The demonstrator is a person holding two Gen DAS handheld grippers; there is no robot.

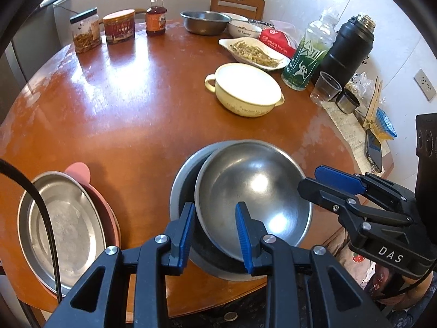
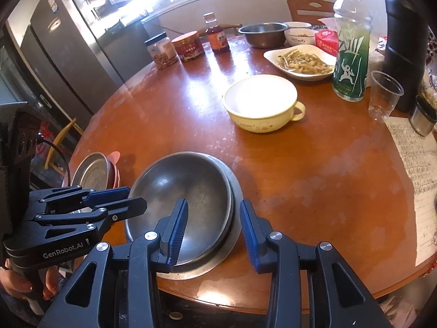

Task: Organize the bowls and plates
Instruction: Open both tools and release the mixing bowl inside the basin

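A: Blue pads of the left gripper (image 1: 215, 235) sit closest in the left wrist view, jaws parted a little and straddling the near rim of the steel bowl (image 1: 254, 199). One pad is outside the wall, the other inside. I cannot tell whether they actually pinch it.

B: And the bowl itself?

A: It rests tilted inside a wider steel basin (image 1: 181, 180) at the near edge of the round table (image 1: 123, 109). To the left a steel plate (image 1: 62, 218) lies on a pink dish (image 1: 109, 224). The right gripper (image 1: 323, 181) hovers by the bowl's right rim, holding nothing that I can see.

B: So how should the nesting be finished?

A: I'd judge the bowl needs levelling: ease it toward the basin's centre, release only when the rims sit even, and keep the other tool clear.

B: What does the right wrist view add?

A: Its own jaws (image 2: 214, 229) stand moderately open over the bowl's (image 2: 180, 194) right edge, with the rim between the pads but no clear contact. It shows the left tool from the side, fingers (image 2: 109, 194) at the left rim, and the hand (image 2: 16, 284) gripping its handle. The yellow handled bowl (image 2: 259, 104) sits well apart, further back. The fridge (image 2: 68, 49) appears only here.
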